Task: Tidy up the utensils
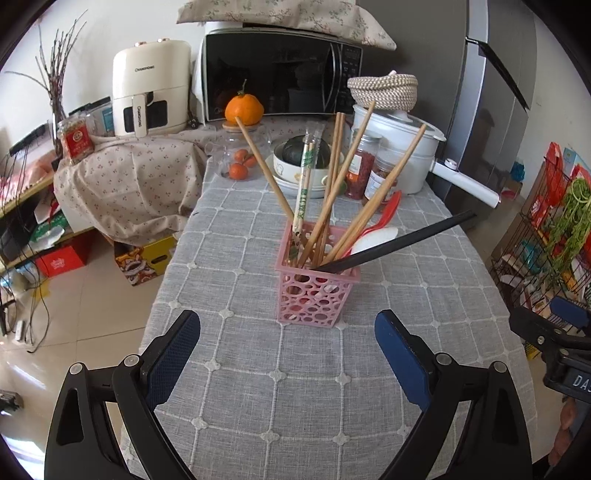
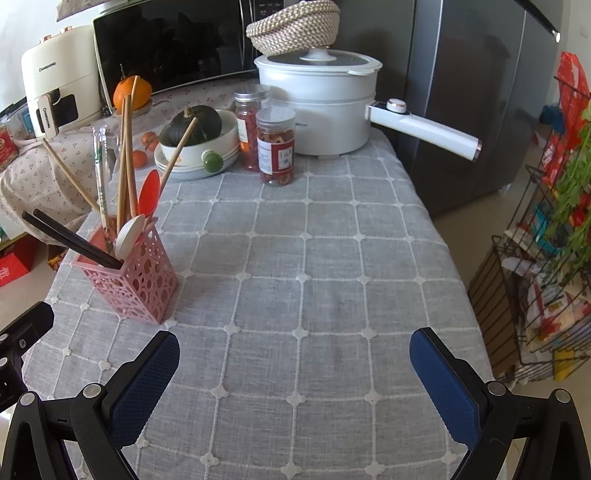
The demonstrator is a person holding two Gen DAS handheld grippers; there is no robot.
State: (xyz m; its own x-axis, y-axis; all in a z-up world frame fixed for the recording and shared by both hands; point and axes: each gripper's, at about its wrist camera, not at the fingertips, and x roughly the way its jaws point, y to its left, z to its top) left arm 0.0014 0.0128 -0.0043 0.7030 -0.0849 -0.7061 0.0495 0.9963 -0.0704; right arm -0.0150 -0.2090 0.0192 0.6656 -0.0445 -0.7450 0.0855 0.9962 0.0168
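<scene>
A pink holder (image 1: 317, 284) stands upright on the grey checked cloth of the bench (image 1: 258, 387), near its left edge and about midway along it. In it stand wooden chopsticks (image 1: 332, 192), a wrapped pair (image 1: 303, 184), black chopsticks (image 1: 399, 242) leaning far over the rim, a red spoon (image 1: 388, 212) and a white spoon (image 1: 373, 240).

The left claw (image 1: 288, 332) hangs just short of the holder, its blue pads (image 1: 173, 354) spread wide and holding nothing. The right claw (image 2: 295, 354) is likewise spread and bare, over bare cloth to the right of the holder.

The left view faces the holder head-on and shows part of the right claw's frame at its right margin. It alone shows the microwave's cloth cover (image 1: 288, 14), the jar with a red label (image 1: 74, 138) on the draped side shelf and the boxes on the floor at the left.

The right view sees the holder (image 2: 129, 273) from its side, at the left, and shows the bench's far end more plainly: a white pot (image 2: 321, 107) with its long handle jutting past the right edge, two jars (image 2: 275, 147) in front of it, and a bowl (image 2: 207, 147) with a dark squash (image 2: 194, 125). A wire rack (image 2: 535, 295) stands off the right edge in both views.
</scene>
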